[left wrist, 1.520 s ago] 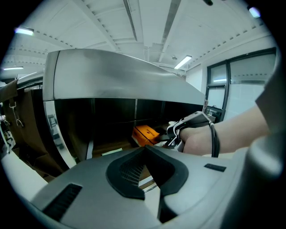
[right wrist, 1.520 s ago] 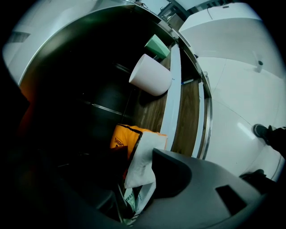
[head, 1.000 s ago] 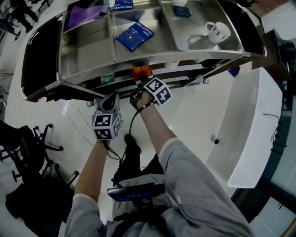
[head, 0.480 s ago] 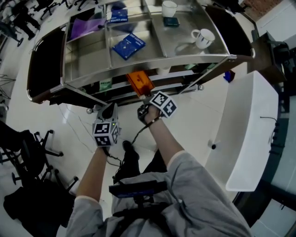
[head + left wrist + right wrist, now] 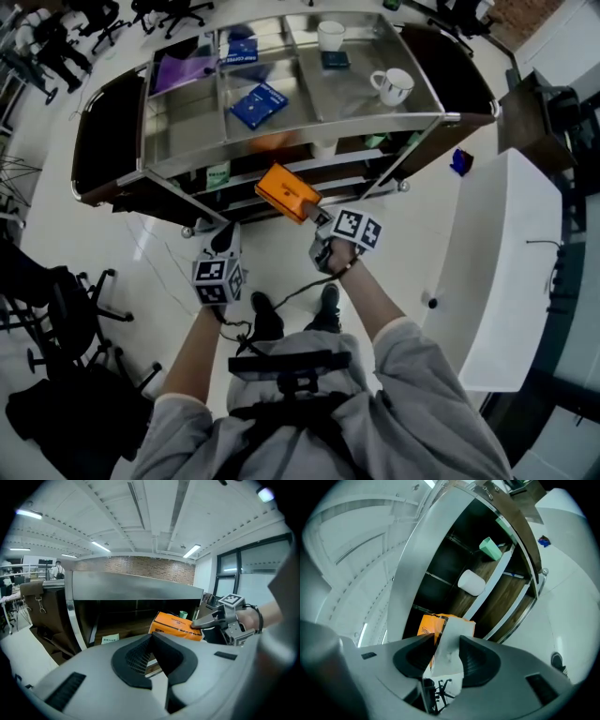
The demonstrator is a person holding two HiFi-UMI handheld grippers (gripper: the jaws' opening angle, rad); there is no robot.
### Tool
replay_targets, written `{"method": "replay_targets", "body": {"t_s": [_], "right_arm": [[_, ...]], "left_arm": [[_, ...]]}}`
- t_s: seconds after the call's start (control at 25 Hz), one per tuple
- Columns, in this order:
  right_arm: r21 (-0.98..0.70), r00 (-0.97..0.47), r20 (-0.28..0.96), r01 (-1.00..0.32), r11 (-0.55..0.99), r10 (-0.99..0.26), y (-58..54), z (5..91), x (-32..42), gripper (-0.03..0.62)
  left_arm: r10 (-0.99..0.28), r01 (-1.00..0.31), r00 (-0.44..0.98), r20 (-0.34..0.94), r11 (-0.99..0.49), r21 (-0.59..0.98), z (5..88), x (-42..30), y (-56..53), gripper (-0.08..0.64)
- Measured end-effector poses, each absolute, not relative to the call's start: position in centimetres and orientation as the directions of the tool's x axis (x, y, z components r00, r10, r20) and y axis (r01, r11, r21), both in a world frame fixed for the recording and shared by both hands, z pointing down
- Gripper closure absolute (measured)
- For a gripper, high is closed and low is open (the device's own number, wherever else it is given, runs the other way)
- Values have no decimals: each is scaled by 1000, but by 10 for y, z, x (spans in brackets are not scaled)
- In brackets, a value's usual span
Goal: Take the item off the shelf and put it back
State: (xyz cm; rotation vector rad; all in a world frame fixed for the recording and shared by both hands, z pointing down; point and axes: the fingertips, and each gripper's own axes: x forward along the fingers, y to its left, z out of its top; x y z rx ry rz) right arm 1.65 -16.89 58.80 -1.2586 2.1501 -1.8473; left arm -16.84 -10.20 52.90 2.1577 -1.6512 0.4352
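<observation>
head view: the right gripper [image 5: 314, 217] holds an orange box [image 5: 286, 192] out in front of the shelf [image 5: 187, 127], clear of it. the left gripper [image 5: 223, 246] hangs to its left, lower in frame. left gripper view: its jaws meet at the tips with nothing between them, and the box shows ahead in the other gripper. right gripper view: both jaws press on the box's near end.
</observation>
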Motion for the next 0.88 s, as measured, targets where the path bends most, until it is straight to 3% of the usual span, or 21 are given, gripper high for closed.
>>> {"method": "replay_targets", "body": {"t_s": [0.52,0.88], "right_arm": [[-834,-800,439,-532,146,-409,-84,572,65,422],[-823,-801,443,-542,170,-403,-71,568,90,422]], "left_arm": [[-843,-957,287,454,-278,87,518,-159,-62,552],[-848,-963,269,457,-252,101,523,-160,-50,553]]}}
